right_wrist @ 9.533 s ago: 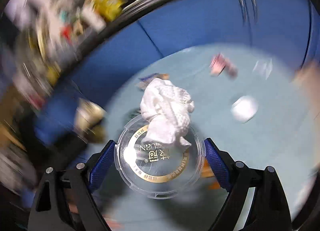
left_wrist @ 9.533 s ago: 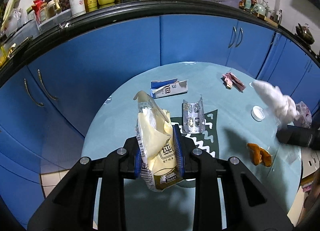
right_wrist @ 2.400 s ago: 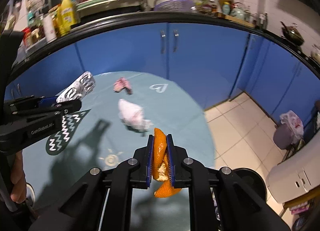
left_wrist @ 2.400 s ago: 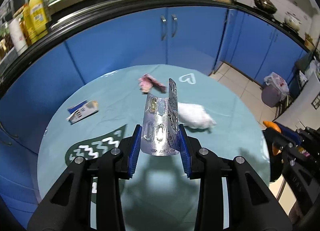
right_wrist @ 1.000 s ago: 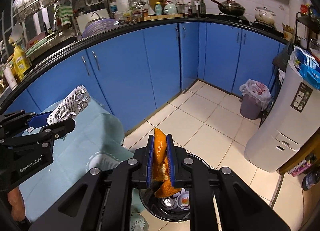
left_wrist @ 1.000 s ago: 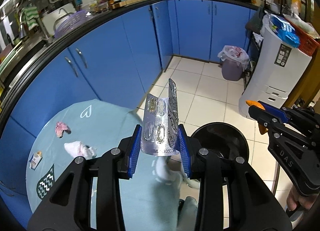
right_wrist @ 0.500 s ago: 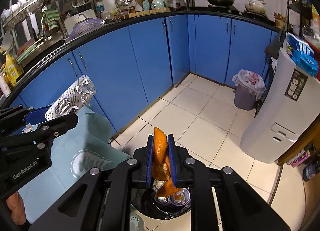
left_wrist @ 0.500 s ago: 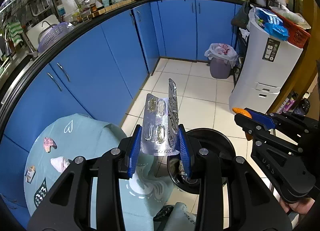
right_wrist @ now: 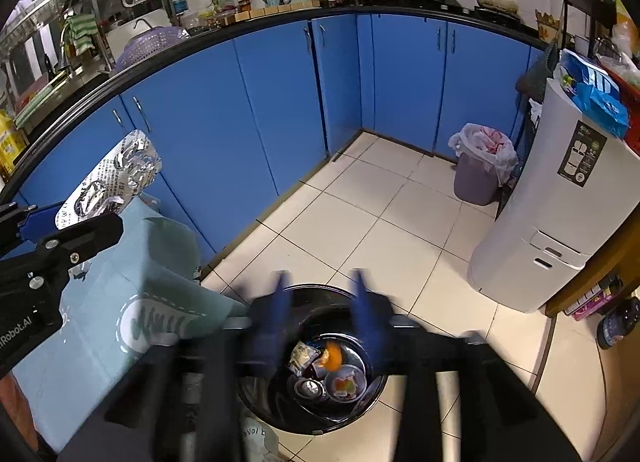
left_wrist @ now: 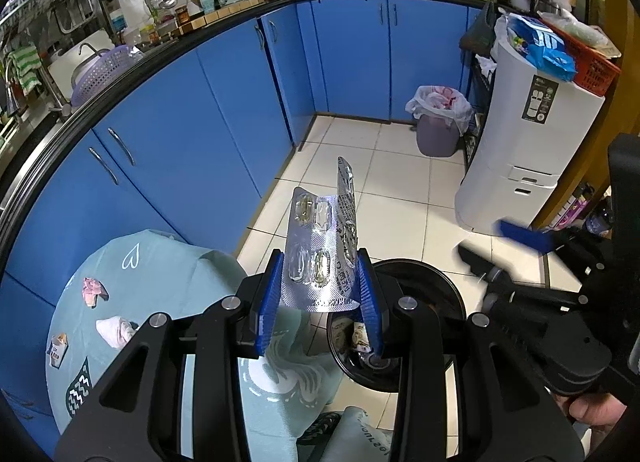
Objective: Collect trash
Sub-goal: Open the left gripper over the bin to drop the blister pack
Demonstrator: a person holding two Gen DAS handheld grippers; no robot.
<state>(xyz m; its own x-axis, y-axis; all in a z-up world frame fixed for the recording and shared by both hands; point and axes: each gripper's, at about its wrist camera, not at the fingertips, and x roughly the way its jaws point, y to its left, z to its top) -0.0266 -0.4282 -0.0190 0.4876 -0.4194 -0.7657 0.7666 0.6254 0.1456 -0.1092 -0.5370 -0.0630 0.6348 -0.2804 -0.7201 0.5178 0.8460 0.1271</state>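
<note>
Inside bin [right_wrist: 372, 402] — one peel [right_wrist: 333, 356] (orange)

right gripper [right_wrist: 320, 314] fingers motion-blurred, orange peel [right_wrist: 334, 356] smeared, bin [left_wrist: 452, 294] partly hidden

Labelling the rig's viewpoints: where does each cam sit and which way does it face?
Left wrist: on the left gripper, facing down-forward past the blister pack at the black bin; a hand shows bottom right.
Right wrist: on the right gripper, facing down into the bin, fingers blurred, orange peel below them.
Shared: bin, blister pack, blue cabinets, white appliance.
</note>
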